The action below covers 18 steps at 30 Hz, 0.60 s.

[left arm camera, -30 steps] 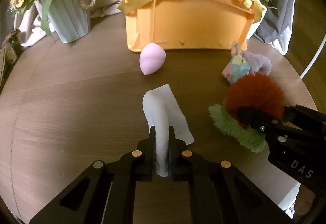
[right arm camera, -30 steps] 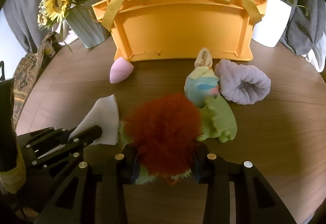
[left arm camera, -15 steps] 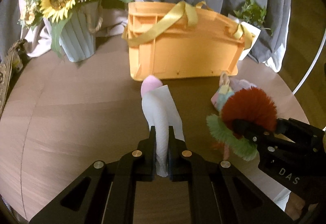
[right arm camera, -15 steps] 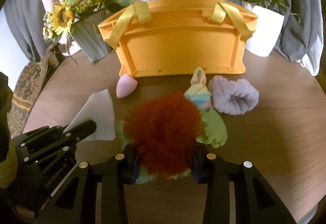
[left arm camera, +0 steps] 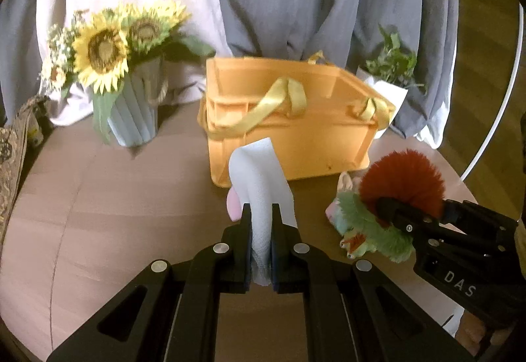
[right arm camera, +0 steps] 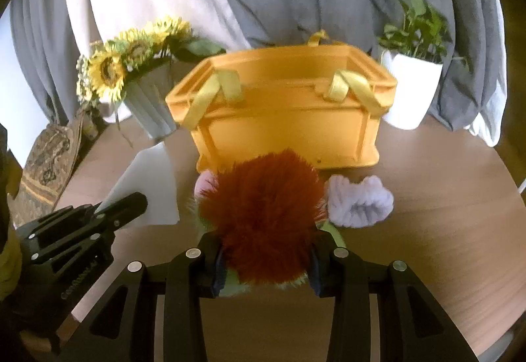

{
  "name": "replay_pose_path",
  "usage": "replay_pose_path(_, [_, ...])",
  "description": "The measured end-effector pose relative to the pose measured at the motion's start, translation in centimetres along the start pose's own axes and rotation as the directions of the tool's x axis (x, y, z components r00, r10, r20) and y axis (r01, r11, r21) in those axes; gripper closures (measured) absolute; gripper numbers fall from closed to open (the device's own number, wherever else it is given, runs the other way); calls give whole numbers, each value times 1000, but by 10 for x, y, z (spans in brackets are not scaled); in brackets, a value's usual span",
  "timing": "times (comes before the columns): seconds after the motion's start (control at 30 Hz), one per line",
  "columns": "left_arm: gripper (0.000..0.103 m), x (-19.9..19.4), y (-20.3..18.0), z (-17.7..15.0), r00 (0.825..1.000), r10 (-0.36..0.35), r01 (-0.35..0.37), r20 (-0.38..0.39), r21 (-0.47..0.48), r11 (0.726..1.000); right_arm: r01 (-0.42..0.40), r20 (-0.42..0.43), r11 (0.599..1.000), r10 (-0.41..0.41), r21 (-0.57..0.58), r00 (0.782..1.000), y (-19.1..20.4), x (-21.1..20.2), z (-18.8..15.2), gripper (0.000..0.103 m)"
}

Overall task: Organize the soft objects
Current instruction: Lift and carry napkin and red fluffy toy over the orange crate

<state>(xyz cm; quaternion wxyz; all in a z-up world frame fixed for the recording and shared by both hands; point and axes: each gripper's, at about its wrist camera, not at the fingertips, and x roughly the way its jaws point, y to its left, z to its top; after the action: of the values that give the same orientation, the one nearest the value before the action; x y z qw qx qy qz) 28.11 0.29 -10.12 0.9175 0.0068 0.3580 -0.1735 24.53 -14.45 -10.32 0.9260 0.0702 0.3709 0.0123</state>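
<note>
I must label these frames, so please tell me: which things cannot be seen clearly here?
- Orange basket inside: hidden by its near wall, both views.
- Pink sponge: mostly behind the white cloth; in the right view, behind the red fluffy toy.
- Pastel toy: mostly covered by the fluffy toy, left view.

Left gripper (left arm camera: 261, 217) tilted downward, jaws pinched tight, right gripper (right arm camera: 264, 258) alongside, tilted downward, jaws clamped partway

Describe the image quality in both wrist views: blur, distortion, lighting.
Left wrist view: fisheye bends the table edge; orange basket and sunflowers slightly smeared, left gripper sharp. Right wrist view: dark round vignette, soft daylight, basket rim blurred, red fluffy toy fairly crisp.
</note>
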Motion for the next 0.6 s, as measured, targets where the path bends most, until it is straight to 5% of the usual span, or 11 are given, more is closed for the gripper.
replay_pose_path(0.6, [93,-23,-8,40,988,-2,-6,152,53,999,27,149,1000,-26,-6,988,-1,-31,37,64])
